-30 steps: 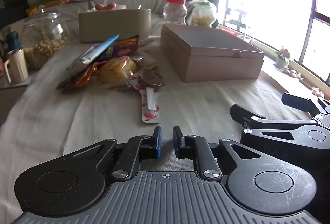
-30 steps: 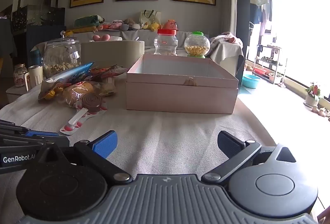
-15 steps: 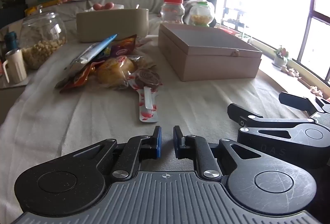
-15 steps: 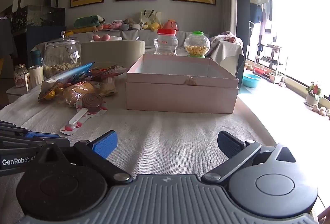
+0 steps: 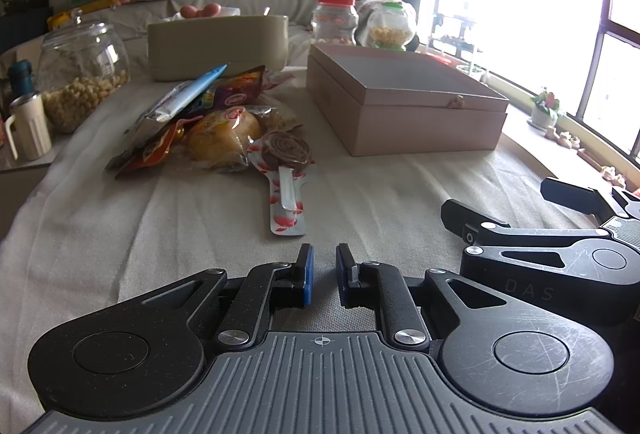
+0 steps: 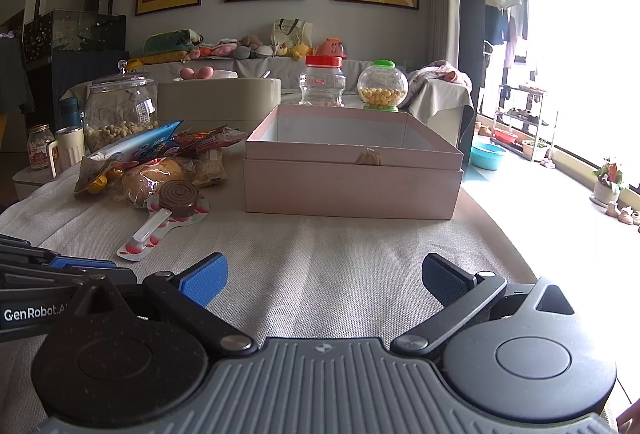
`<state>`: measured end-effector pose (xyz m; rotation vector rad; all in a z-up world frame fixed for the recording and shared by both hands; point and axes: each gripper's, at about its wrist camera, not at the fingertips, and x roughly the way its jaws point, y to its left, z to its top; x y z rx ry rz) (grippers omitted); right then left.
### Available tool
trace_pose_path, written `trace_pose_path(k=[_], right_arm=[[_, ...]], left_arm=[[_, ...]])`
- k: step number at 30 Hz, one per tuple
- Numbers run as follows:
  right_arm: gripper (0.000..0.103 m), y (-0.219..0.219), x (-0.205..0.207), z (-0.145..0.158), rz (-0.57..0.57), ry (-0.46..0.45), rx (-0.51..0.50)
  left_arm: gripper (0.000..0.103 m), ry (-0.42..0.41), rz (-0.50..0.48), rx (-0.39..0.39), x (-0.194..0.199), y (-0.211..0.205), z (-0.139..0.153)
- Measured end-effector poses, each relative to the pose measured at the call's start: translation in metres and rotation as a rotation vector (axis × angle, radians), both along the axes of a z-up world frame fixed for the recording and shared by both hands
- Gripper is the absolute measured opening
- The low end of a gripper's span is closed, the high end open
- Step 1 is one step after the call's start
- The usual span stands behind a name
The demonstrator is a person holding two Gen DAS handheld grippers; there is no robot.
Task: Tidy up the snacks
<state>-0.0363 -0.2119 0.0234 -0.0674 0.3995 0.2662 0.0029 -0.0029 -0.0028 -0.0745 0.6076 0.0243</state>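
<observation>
A pile of snacks lies on the cloth-covered table: a chocolate swirl lollipop [image 5: 287,170] [image 6: 176,200] in a red-dotted wrapper at the front, a wrapped bun [image 5: 222,136] [image 6: 154,174], and foil packets [image 5: 188,98] [image 6: 140,146] behind. An open pink box [image 5: 404,106] [image 6: 352,170] stands to their right, empty as far as I see. My left gripper [image 5: 322,270] hovers low just short of the lollipop stick, fingers nearly together with a narrow gap, holding nothing. My right gripper [image 6: 324,280] is wide open and empty in front of the box; it also shows in the left wrist view [image 5: 516,206].
A glass jar of nuts [image 5: 80,74] [image 6: 118,110] and a cream mug [image 5: 28,126] stand at the left edge. A beige container [image 5: 218,46] [image 6: 218,98], a red-lidded jar [image 6: 322,80] and a green-lidded jar [image 6: 382,86] stand behind the box. The table edge runs along the right.
My left gripper has edged forward and slightly left toward the lollipop. Its fingers stay nearly together. The right gripper has not visibly moved.
</observation>
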Motion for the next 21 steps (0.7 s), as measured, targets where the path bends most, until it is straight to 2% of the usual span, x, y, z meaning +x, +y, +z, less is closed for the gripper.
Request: trace_pose_path(k=[21], right_arm=[[0.103, -0.0002, 0.0008, 0.0000, 0.001, 0.002, 0.000]], left_arm=[[0.016, 0.004, -0.001, -0.002, 0.0015, 0.0008, 0.0000]])
